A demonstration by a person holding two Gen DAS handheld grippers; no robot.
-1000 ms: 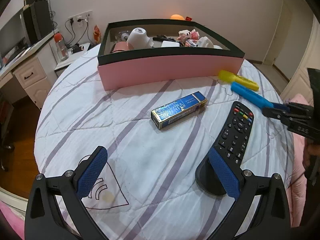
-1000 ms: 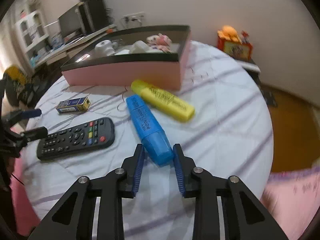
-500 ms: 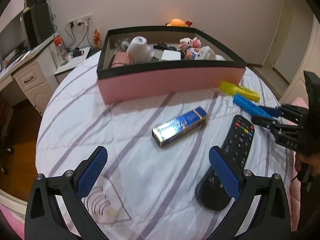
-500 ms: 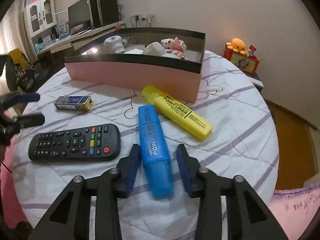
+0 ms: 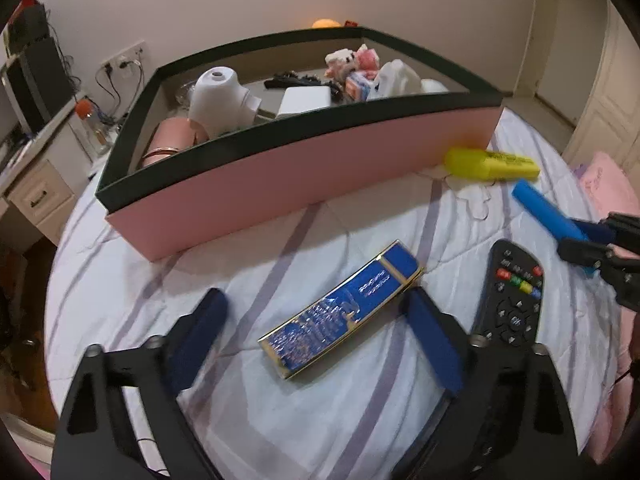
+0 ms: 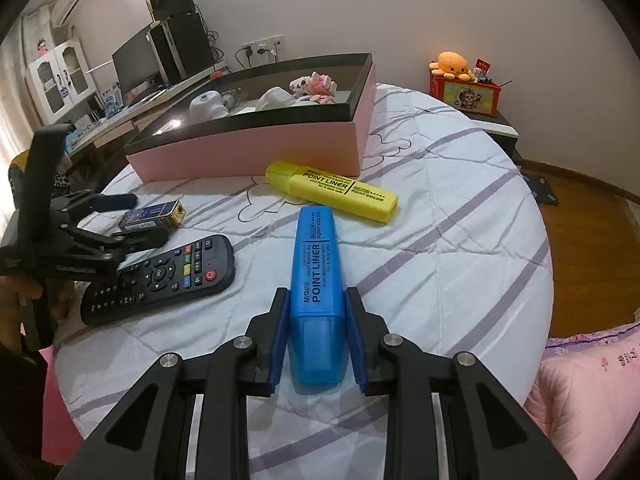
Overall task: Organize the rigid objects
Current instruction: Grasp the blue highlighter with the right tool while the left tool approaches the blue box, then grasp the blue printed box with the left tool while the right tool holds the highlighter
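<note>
right gripper [image 6: 316, 336]: jaws clamped on the chunky blue plastic highlighter [image 6: 316, 276], ready to lift.
left gripper [image 5: 316, 336]: jaws just narrowing, straddling the shiny blue-gold box [image 5: 340, 312], not gripping.
likely destination: pink bin [image 5: 304, 176].

remote [image 5: 514, 304] right of carton [image 5: 340, 312]; both before box [image 5: 304, 176]

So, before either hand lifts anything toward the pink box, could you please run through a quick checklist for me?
1. Right gripper pads against blue highlighter: ok.
2. Left gripper, jaws just been closing, straddles blue and gold box, pads not yet touching: not ok.
3. Highlighter lifted clear of the bedspread: cannot tell.
4. Remote clear of left gripper's right finger: cannot tell.
5. Free room in pink box: ok.
6. Yellow highlighter apart from the blue one: ok.
</note>
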